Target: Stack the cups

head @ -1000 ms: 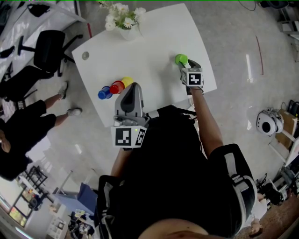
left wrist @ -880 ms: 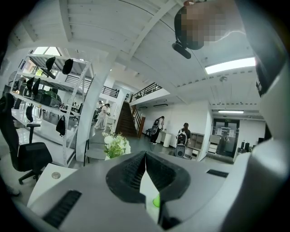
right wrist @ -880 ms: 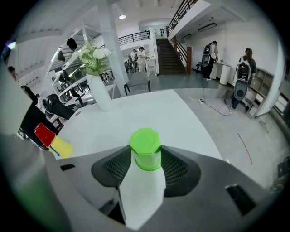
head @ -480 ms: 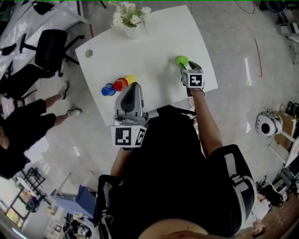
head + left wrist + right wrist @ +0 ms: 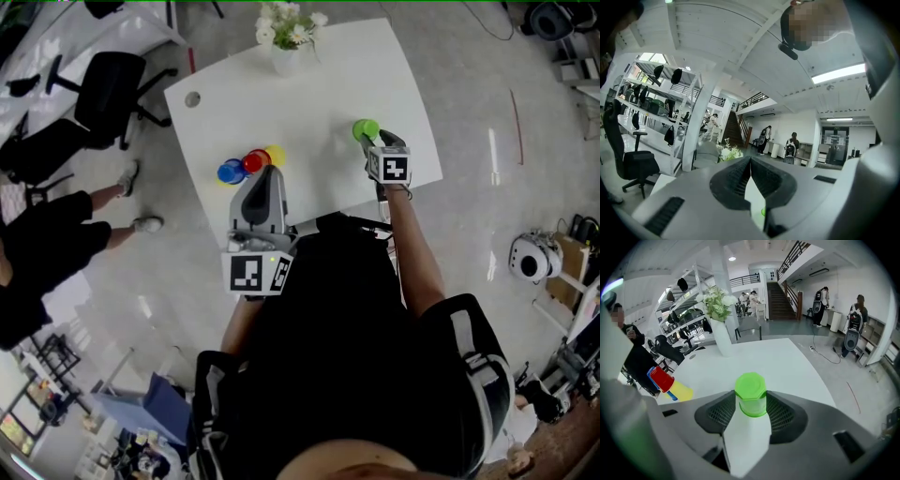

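Note:
A green cup stands upside down near the right edge of the white table. My right gripper is shut on it, and in the right gripper view both pads press the sides of the green cup. A blue cup, a red cup and a yellow cup sit tightly in a row at the table's left front. My left gripper hovers just beside them. The left gripper is shut with nothing held.
A vase of white flowers stands at the table's far edge. A black office chair and a person in black are on the floor to the left. A white device sits on the floor to the right.
The head view has shifted, so the table and cups sit further right and lower in frame. Both grippers keep their places relative to the cups.

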Tool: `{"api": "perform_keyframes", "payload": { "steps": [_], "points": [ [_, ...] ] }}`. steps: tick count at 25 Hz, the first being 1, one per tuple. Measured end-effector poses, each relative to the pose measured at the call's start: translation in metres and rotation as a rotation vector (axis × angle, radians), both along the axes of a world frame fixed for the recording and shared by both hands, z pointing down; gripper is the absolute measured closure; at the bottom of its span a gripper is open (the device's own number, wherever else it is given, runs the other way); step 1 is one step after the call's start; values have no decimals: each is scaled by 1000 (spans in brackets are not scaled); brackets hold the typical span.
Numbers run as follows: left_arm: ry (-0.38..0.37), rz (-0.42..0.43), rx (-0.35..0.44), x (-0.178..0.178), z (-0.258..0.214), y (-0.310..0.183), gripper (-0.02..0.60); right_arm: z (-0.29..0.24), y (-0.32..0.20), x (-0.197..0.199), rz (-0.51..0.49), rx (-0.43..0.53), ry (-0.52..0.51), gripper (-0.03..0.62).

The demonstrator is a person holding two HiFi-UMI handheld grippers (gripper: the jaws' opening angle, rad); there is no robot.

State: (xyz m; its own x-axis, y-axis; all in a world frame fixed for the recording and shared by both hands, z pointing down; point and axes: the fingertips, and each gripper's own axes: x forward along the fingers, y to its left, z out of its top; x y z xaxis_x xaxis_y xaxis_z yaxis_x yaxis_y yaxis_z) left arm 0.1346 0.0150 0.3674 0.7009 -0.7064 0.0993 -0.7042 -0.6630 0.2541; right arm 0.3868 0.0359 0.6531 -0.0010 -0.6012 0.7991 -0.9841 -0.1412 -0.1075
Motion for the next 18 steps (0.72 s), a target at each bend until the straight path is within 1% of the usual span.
{"api": "perform_keyframes", "payload": {
  "steps": [10,18],
  "points": [
    [25,-59,7,-59,-4,-6,560,-20,-17,-52,-56,18,14,373],
    [43,-100,7,-99,-2,-6,560,-34,-29,-89,-103,33,26,373]
  ]
}}
